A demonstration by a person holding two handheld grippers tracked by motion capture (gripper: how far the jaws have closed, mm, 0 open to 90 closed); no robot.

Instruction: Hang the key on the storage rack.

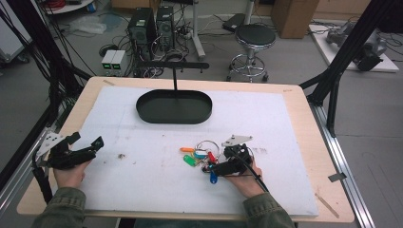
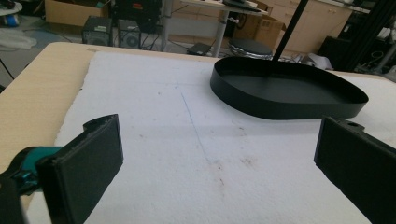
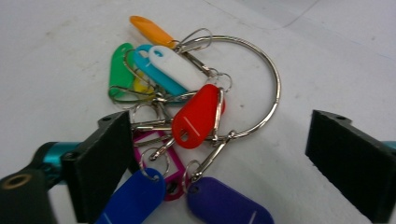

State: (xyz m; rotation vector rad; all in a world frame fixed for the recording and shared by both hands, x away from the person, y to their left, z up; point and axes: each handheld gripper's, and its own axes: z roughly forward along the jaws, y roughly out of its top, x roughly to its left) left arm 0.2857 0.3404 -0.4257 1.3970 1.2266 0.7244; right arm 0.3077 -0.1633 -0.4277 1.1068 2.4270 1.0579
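A large metal key ring [image 3: 273, 93] with several coloured plastic tags lies on the white mat [image 1: 157, 142], right of centre near the front. The tags include orange [image 3: 149, 30], green [image 3: 120, 67], white [image 3: 180, 67], red [image 3: 198, 116], blue [image 3: 133, 196] and purple [image 3: 224, 203]. My right gripper [image 3: 224, 140] is low over the bunch [image 1: 202, 156] with its jaws wide apart on either side of it. The left jaw sits against the pink tag's edge; the right jaw stands clear of the ring. My left gripper [image 1: 86, 141] rests at the mat's left edge, open, nothing between its jaws [image 2: 219, 144].
A black oval tray [image 1: 142, 111] on a thin post stands at the back centre of the mat, and appears ahead to the right in the left gripper view [image 2: 280, 105]. Bare wooden table [image 1: 313, 142] borders the mat. A stool [image 1: 254, 38] and computer cases stand beyond the table.
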